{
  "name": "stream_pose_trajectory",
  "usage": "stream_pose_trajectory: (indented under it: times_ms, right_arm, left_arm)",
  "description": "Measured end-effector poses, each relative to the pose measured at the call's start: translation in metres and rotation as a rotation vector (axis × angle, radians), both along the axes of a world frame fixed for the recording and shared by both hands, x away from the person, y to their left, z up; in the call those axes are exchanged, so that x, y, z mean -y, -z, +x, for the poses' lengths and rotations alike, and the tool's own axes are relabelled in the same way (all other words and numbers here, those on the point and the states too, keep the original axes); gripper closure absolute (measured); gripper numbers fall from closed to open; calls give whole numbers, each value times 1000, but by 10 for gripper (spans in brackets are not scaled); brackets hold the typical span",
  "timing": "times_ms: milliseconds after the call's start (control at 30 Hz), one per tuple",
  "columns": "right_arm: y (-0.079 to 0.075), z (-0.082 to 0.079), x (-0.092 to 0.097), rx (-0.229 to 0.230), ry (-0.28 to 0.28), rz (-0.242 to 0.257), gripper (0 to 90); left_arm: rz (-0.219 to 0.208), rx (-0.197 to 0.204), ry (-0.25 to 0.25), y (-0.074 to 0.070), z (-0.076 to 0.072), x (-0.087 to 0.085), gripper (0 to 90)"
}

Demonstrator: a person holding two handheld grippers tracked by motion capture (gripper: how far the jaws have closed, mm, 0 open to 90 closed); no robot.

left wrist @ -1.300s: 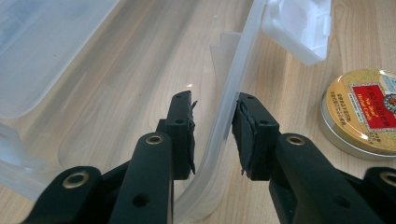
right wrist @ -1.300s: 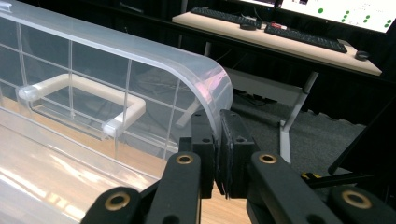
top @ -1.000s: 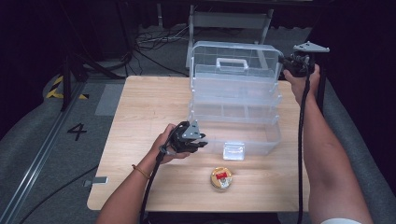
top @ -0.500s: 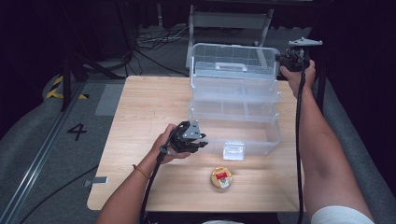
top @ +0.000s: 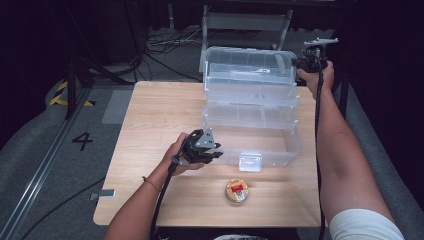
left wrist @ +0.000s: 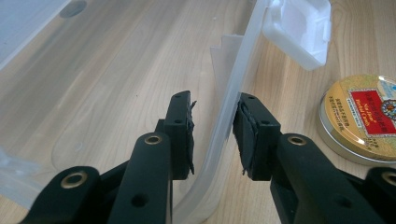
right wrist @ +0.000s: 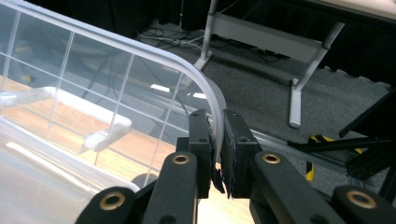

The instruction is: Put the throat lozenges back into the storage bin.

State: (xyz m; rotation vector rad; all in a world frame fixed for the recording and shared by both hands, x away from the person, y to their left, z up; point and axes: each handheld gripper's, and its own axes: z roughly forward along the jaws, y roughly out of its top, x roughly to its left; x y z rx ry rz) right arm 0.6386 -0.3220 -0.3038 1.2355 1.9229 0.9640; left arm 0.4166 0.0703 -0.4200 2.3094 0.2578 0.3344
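Note:
A clear plastic tiered box [top: 270, 155] stands open on the wooden table [top: 155, 115]. My left gripper [top: 216, 156] is at its front left corner. Its jaws [left wrist: 215, 135] straddle the box's front wall [left wrist: 233, 79], which slants between the pads and touches both. My right gripper [top: 300, 64] is raised at the far right. It is shut [right wrist: 217, 149] on the curved rim of the clear lid [right wrist: 93, 74], which has a white handle [right wrist: 70, 102]. A round gold tin [top: 236, 191] with a red label lies on the table in front of the box, also visible in the left gripper view [left wrist: 364, 119].
A white latch [top: 250, 161] hangs at the middle of the box's front wall. Bare wood stretches to the left of the box. Behind the table are a metal frame [top: 245, 22], cables on grey carpet and a floor rail [top: 45, 165] at the left.
My right gripper has shifted slightly leftward with the lid's corner in its jaws. The left hand, the box's base and the tin have stayed put.

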Motion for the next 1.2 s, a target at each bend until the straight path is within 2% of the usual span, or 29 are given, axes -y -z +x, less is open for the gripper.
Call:
stream_pose_trajectory:
  times_ms: [467, 533, 567, 633, 700, 733, 833, 967, 1067, 1200]
  right_arm:
    - [15, 19, 0, -115, 40, -44, 814]
    - [17, 20, 1, -126, 40, -39, 811]
    - [21, 22, 4, -142, 47, -29, 760]
    - [23, 22, 9, -145, 53, 7, 784]
    - [23, 21, 10, -148, 53, -9, 777]
    - [23, 19, 9, -150, 54, -29, 764]
    - [19, 12, 10, -128, 49, -10, 749]
    - [13, -5, 7, -107, 18, -26, 714]
    - [8, -22, 7, -93, -3, -14, 695]
    - [0, -50, 8, -73, -41, -20, 661]
  left_arm:
    - [-11, -31, 11, 1, 1, -1, 677]
    - [-17, -34, 9, 2, 1, 0, 678]
    - [-22, -36, 9, 2, 2, 0, 678]
    - [-22, -34, 9, 3, 1, 0, 681]
    - [-18, -25, 7, 2, 1, 2, 694]
    - [-18, -26, 11, 2, 2, 2, 694]
    - [-26, -32, 11, 3, 2, 3, 698]
    - [-27, -32, 5, 3, 1, 4, 704]
    - [-29, -37, 6, 3, 1, 5, 705]
    - [-17, -25, 2, 2, 0, 7, 711]
